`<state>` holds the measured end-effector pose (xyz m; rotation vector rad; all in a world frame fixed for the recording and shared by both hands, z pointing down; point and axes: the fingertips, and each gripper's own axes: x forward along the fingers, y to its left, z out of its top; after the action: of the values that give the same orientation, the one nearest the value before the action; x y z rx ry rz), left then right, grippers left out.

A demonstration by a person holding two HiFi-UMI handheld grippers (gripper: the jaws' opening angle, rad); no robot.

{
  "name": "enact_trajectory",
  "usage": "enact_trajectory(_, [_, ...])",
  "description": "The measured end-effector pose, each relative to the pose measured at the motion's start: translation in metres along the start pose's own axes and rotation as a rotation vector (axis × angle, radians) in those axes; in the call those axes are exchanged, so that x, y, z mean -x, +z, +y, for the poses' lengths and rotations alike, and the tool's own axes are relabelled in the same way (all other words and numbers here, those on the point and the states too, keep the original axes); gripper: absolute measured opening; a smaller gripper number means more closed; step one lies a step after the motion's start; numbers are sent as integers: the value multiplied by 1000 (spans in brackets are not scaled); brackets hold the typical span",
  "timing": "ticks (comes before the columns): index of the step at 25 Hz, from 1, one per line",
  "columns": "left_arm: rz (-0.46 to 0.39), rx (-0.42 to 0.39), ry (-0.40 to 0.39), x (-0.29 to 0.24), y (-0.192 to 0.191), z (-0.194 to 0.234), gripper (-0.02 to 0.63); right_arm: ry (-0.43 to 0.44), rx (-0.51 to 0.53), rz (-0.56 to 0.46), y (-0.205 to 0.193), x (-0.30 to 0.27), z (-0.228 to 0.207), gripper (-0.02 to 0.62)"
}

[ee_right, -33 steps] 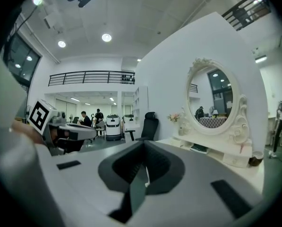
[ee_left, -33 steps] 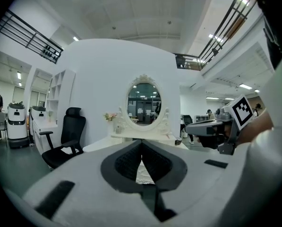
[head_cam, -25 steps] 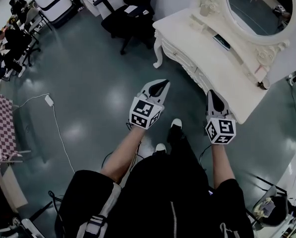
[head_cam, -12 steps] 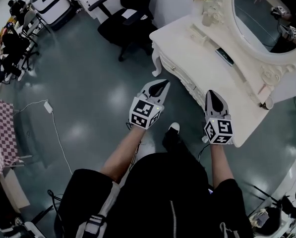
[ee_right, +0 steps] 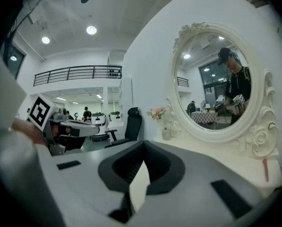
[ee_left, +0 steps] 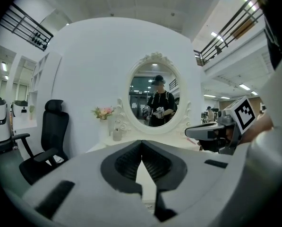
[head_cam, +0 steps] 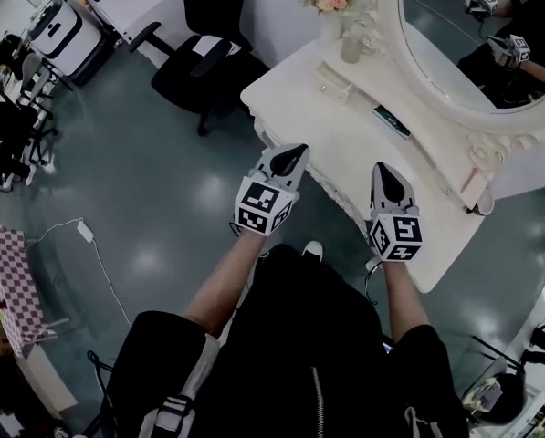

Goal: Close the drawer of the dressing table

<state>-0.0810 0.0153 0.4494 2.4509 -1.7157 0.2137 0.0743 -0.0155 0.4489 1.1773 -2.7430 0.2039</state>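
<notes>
The white dressing table with its oval mirror stands ahead on the right. Both grippers are held side by side in front of me, each with its jaws together and nothing between them. My left gripper hangs at the table's front edge near the left corner. My right gripper points over the front of the tabletop. The carved front runs between them, and I cannot make out a drawer there. In the left gripper view the jaws face the mirror. The right gripper looks along the tabletop.
A flower vase, a dark flat device and a pink item lie on the tabletop. A black office chair stands left of the table. A white cable and adapter lie on the grey floor.
Both grippers have travelled forward together toward the dressing table, which now sits closer under them. Their jaws have stayed together throughout.
</notes>
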Motion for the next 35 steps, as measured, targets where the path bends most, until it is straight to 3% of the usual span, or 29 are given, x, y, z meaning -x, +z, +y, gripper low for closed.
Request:
enact_trajectory(8, [24,-31,-148,-85,10,-5,5,-149,-47,8,-4,-16,-60,2])
enact_trajectory(17, [64,-90,-410,-190,14,-5,5,-389,-110,25,-16,-52,-127,2])
enact_trajectory(21, [68,-115,-536,-224,21,4,5,-501,-132,22,-10,-71,-141,2])
enact_trajectory(29, [71,-125,-716,-268,30,9,5,-679,-142,4,11,-84,-159,2])
enact_trajectory(35, [72,-122,-771,-284,31,-9,5,-738,-160,-4,9,-71,-169,2])
